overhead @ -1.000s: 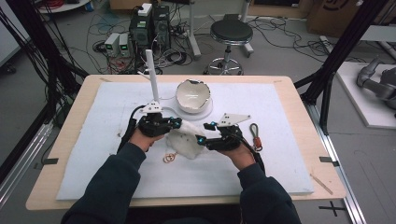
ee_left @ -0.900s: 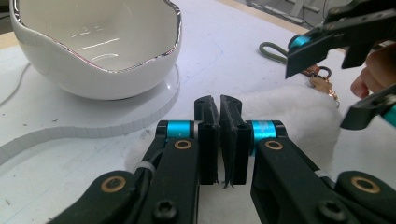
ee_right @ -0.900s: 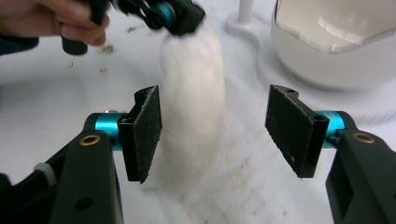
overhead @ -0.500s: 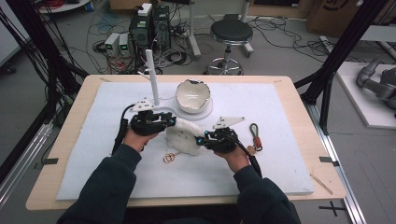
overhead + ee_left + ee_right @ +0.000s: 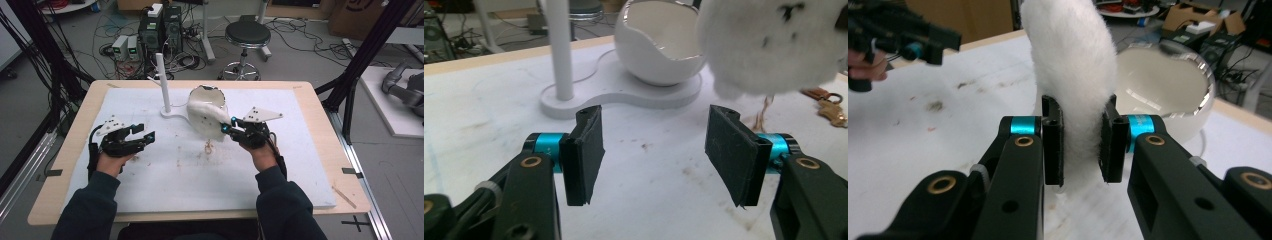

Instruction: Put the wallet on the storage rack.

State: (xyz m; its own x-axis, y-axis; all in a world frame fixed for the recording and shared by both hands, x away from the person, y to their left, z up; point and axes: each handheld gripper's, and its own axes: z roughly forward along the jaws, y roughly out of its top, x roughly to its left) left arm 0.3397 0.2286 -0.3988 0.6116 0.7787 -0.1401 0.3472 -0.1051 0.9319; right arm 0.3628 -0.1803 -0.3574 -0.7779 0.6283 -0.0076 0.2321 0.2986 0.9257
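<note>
The right gripper [image 5: 231, 128] clamps a white fluffy plush piece [image 5: 206, 117] between its jaws; in the right gripper view the fur [image 5: 1068, 75] bulges out above and below the two black pads, which press into it from both sides. The plush hangs lifted off the tabletop [image 5: 65, 140], in front of a white egg-shaped bowl [image 5: 205, 92] with a jagged, cracked-looking rim. In the high view the plush covers most of that bowl, so whether the two touch cannot be told. The bowl sits on a flat white base from which a white upright post [image 5: 163, 82] rises just to its left.

The left gripper [image 5: 145, 135] is well apart from the plush, over the left part of the white mat [image 5: 165, 185] that covers the tabletop. Its jaws have just been opening and now stand apart with nothing between them; the left gripper view shows bare mat in the gap, with the plush [image 5: 774, 45] floating at upper right and the bowl [image 5: 659, 50] beyond.

A small brown keyring with a metal clasp [image 5: 826, 102] lies on the mat below and behind the plush, and a thin tan cord [image 5: 208, 146] lies on the mat near the middle, below the plush. The mat carries brownish smudges between the two hands.
</note>
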